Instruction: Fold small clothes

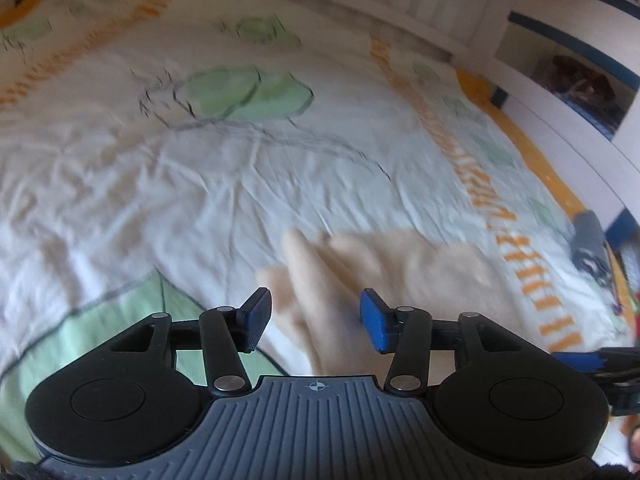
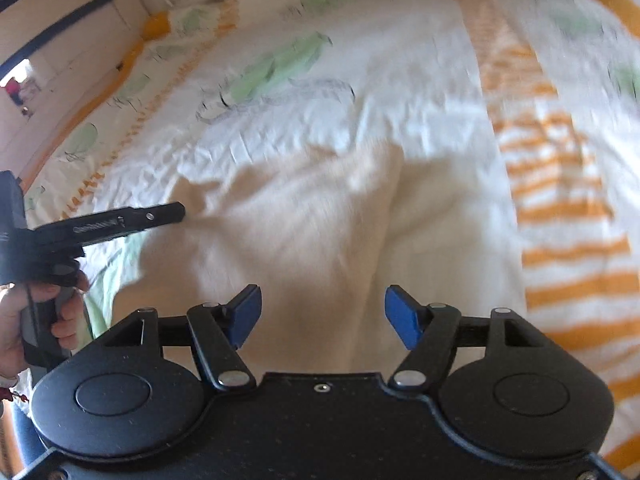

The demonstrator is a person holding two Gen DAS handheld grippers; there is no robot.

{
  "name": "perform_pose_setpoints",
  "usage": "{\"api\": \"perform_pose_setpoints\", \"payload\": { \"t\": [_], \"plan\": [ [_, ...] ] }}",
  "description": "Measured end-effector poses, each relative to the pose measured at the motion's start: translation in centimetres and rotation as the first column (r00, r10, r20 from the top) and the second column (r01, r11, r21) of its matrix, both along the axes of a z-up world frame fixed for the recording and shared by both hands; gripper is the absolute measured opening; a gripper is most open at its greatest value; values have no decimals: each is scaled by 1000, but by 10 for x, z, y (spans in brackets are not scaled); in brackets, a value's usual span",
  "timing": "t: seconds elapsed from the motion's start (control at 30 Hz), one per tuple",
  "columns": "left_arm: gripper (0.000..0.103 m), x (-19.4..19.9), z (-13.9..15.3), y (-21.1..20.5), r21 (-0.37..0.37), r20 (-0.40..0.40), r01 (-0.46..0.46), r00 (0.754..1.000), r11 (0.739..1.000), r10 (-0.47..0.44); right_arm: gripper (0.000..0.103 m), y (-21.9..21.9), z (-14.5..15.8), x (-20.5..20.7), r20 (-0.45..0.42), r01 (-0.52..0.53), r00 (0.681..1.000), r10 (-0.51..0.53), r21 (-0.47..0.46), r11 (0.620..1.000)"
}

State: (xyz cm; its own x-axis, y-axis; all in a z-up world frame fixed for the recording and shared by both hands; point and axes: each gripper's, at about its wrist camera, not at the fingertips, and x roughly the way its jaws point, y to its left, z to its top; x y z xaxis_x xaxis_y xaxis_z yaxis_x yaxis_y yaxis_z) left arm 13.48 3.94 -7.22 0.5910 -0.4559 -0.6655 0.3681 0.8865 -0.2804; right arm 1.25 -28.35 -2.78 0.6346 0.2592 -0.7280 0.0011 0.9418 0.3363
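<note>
A small cream garment [image 1: 400,280] lies crumpled on the bed; it also fills the middle of the right wrist view [image 2: 304,232]. My left gripper [image 1: 316,318] is open, its blue pads on either side of the garment's near left part, just above it. My right gripper [image 2: 322,316] is open and empty over the garment's near edge. The left gripper also shows from the side at the left of the right wrist view [image 2: 120,224], held by a hand [image 2: 28,320], reaching to the garment's left edge. Both views are blurred by motion.
The bed is covered by a white sheet [image 1: 200,184] with green leaf prints and orange stripes [image 2: 560,208]. A white wall and a shelf unit with blue trim [image 1: 580,68] stand beyond the bed. A grey object [image 1: 588,240] lies at the bed's right edge.
</note>
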Motion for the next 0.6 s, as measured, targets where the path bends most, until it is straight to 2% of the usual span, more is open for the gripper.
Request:
{"api": "perform_pose_setpoints", "payload": {
  "t": [0.2,0.47,0.6],
  "plan": [
    [47,11,-20,-17,99,41,28,999,995,-33,72,12,2,-1,79,-55,995,57,-24,998],
    [49,32,-37,-18,85,4,16,1000,996,-16,72,53,-14,18,109,-183,974,198,-135,974],
    [49,38,-39,-21,93,4,21,1000,995,-22,72,58,-37,46,78,-143,984,162,-211,967]
  ]
}}
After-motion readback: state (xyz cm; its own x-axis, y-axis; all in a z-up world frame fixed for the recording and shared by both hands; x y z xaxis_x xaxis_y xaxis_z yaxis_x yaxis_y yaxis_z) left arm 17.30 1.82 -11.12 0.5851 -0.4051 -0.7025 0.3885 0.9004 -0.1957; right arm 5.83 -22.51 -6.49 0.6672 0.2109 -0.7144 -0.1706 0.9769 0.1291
